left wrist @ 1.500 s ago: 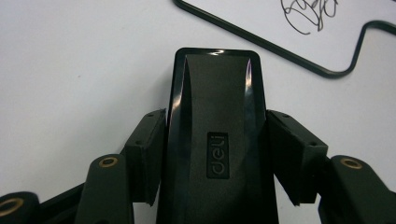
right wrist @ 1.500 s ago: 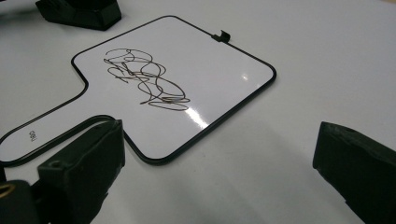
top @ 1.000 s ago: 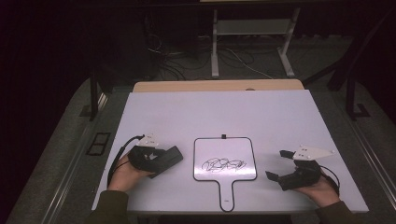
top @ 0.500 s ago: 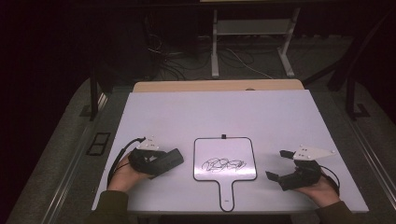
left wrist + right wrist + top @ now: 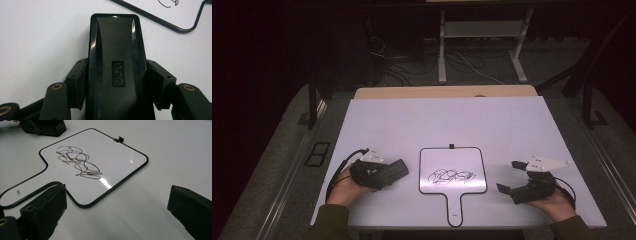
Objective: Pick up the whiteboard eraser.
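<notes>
Since the earlier frames little has shifted: both grippers sit where they were on the white table (image 5: 452, 125), and the left gripper has held its place with its load. The left gripper (image 5: 384, 172) lies low on the table at the left of the high view, held in the person's left hand (image 5: 343, 186), its jaws clamped against both sides of a black whiteboard eraser (image 5: 116, 65) that bears a raised "deli" mark on its top. The eraser's far end points toward the small handled whiteboard (image 5: 453, 172), just beside its left edge but apart from it. That whiteboard lies flat at the table's near middle, between the two grippers, black-rimmed, with its handle toward the person and a small black clip on its far edge. A black scribble (image 5: 78, 163) covers the middle of its writing face. The right gripper (image 5: 517, 177) rests to the right of the board, held in the right hand (image 5: 554, 202), its jaws spread wide with nothing between them; in the right gripper view bare table shows in the gap, and the board's corner lies just ahead of the one jaw.
</notes>
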### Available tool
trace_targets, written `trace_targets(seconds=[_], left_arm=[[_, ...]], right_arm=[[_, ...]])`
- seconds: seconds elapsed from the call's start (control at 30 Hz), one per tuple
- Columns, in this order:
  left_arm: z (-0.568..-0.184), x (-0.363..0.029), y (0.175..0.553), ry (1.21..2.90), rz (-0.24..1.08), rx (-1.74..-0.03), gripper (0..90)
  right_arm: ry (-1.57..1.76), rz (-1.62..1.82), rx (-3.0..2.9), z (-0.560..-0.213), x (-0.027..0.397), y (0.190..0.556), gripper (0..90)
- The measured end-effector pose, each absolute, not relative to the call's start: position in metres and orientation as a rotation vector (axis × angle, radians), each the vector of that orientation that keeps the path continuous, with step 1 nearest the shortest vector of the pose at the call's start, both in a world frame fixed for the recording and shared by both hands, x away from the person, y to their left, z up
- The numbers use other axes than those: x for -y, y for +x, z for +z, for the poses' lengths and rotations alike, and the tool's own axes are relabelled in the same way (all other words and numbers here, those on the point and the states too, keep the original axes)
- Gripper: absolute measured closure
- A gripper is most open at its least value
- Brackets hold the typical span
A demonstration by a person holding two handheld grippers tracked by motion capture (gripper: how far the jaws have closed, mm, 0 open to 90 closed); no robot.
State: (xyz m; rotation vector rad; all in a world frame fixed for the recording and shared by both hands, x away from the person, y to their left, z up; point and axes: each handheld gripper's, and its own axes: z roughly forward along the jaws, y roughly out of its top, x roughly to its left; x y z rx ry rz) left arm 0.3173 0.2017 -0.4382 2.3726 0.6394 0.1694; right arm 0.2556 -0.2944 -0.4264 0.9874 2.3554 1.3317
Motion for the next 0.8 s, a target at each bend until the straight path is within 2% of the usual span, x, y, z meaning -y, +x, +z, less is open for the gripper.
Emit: trace_targets(seconds=[0.13,0.43,0.8], left_arm=[[-0.437,-0.200,0.317,2.359,0.146,-0.698,39.3],[-0.420,-0.194,0.317,2.325,0.168,-0.714,39.5],[-0.400,-0.159,0.317,2.319,0.178,-0.704,39.5]], right_arm=[[0.986,1.333,-2.355,-0.426,0.294,0.256,1.3],[0.986,1.333,-2.355,-0.427,0.295,0.256,1.3],[0.993,1.339,-2.352,-0.427,0.294,0.256,1.4]])
